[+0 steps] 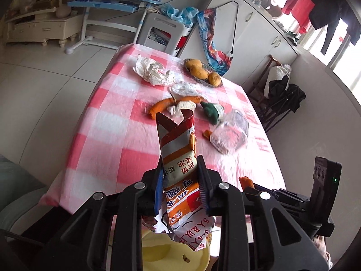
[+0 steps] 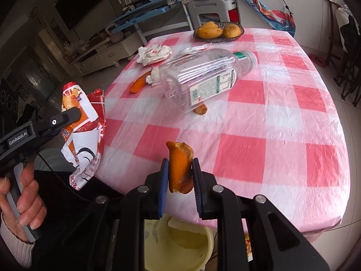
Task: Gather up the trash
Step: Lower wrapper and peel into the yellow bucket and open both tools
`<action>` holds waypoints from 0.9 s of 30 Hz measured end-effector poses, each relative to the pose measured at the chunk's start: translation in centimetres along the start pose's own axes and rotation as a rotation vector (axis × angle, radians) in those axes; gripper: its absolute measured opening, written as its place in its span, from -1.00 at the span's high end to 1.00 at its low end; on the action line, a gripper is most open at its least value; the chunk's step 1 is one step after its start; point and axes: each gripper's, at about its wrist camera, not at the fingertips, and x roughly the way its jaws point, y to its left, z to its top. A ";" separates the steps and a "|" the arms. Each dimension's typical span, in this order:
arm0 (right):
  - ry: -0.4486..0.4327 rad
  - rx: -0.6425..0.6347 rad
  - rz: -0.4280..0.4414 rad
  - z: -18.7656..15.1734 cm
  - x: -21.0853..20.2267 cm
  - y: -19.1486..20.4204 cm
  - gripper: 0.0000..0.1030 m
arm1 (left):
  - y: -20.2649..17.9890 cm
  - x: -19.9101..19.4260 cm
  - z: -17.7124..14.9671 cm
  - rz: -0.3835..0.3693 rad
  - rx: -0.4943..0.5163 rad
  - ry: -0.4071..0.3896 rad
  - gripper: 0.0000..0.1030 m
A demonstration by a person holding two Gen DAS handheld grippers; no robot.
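Observation:
My left gripper [image 1: 180,164] is shut on a crumpled orange-and-white snack wrapper [image 1: 178,140], lifted clear of the pink checked table [image 1: 108,135]. The right wrist view shows the same wrapper [image 2: 79,103] hanging off the table's left edge, a hand on the gripper's handle. My right gripper [image 2: 180,163] is shut on a curled orange peel [image 2: 178,151], held above the table's near edge. A yellow bin [image 2: 209,241] sits below both grippers. On the table lie an empty plastic bottle [image 2: 203,76], crumpled paper [image 2: 153,54], a long peel strip [image 2: 138,83] and a small peel piece [image 2: 200,109].
A basket of mangoes [image 2: 218,31] stands at the table's far side, with clear plastic film [image 1: 187,88], a white tissue [image 1: 182,108] and a green scrap [image 1: 212,110] near the middle. A white stool [image 1: 162,33], a blue desk and cabinets stand beyond.

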 end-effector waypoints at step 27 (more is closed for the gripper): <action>-0.145 0.236 -0.104 -6.6 -3.1 -1.7 -0.26 | -4.5 -0.7 -13.6 0.059 0.269 0.275 0.30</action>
